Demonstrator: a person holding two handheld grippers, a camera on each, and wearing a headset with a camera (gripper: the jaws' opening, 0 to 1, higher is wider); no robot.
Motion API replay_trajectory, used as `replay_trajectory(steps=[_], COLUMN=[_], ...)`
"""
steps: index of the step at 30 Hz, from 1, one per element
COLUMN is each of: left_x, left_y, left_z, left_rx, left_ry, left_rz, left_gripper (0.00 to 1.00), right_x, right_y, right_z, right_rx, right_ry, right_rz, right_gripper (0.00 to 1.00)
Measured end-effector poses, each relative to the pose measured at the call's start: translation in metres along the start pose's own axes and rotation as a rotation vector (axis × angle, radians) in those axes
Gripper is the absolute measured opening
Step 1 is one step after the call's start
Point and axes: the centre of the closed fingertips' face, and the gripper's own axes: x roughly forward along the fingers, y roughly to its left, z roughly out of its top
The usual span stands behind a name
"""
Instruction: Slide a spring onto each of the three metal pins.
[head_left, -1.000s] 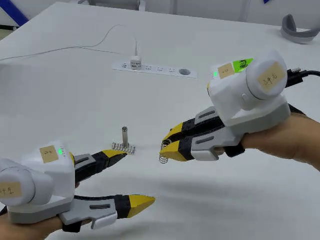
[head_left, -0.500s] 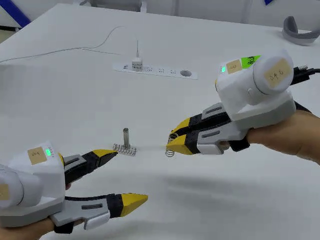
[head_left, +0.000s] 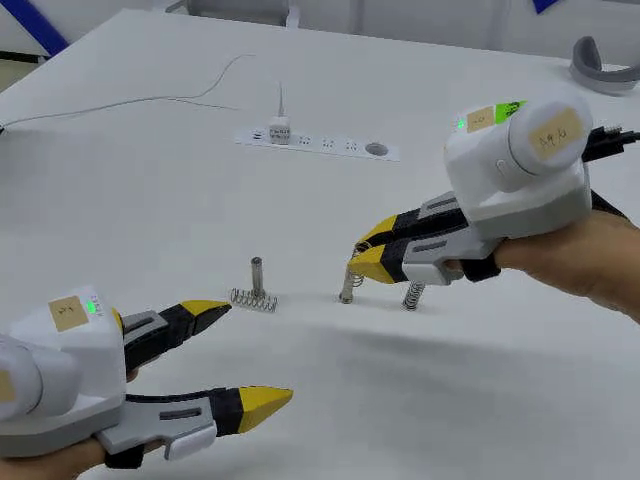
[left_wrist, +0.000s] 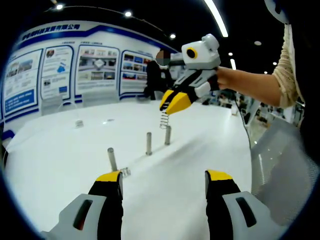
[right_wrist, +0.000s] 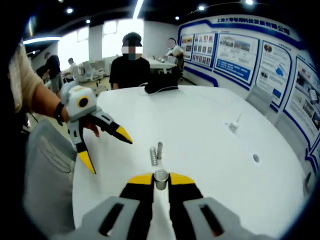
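Observation:
Three upright metal pins stand on the white table (head_left: 150, 200). The left pin (head_left: 257, 275) is bare, with a loose spring (head_left: 252, 298) lying at its foot. My right gripper (head_left: 358, 262) is shut on a second spring (head_left: 356, 277), which hangs close over the middle pin (head_left: 347, 291). The right pin (head_left: 412, 295) looks wrapped in a spring. In the right gripper view the held spring (right_wrist: 160, 178) shows end-on between the closed tips. My left gripper (head_left: 258, 350) is open and empty, near the table's front, short of the left pin (left_wrist: 112, 159).
A white power strip (head_left: 318, 143) with a plug and a thin cable lies farther back. A grey curved object (head_left: 600, 62) rests at the far right corner. A person in dark clothes (right_wrist: 131, 65) stands beyond the table.
My right gripper has carried its spring up and to the right, uncovering the middle and right pins. The left gripper has sunk slightly toward the front, still open.

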Motion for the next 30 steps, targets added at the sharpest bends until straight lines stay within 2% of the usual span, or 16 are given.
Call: replay_trajectory(steps=[19, 30], left_x=[0.001, 0.0], left_y=[0.001, 0.002], left_z=[-0.003, -0.005], left_rx=[-0.009, -0.017], left_ry=[0.004, 0.005], left_rz=[0.001, 0.004], left_gripper=[0.67, 0.67], right_x=[0.013, 0.022], right_y=[-0.034, -0.036], right_z=[-0.005, -0.014], right_rx=[0.075, 0.107], right_ry=[-0.016, -0.004], right_rz=[-0.092, -0.089], right_gripper=[0.12, 0.12])
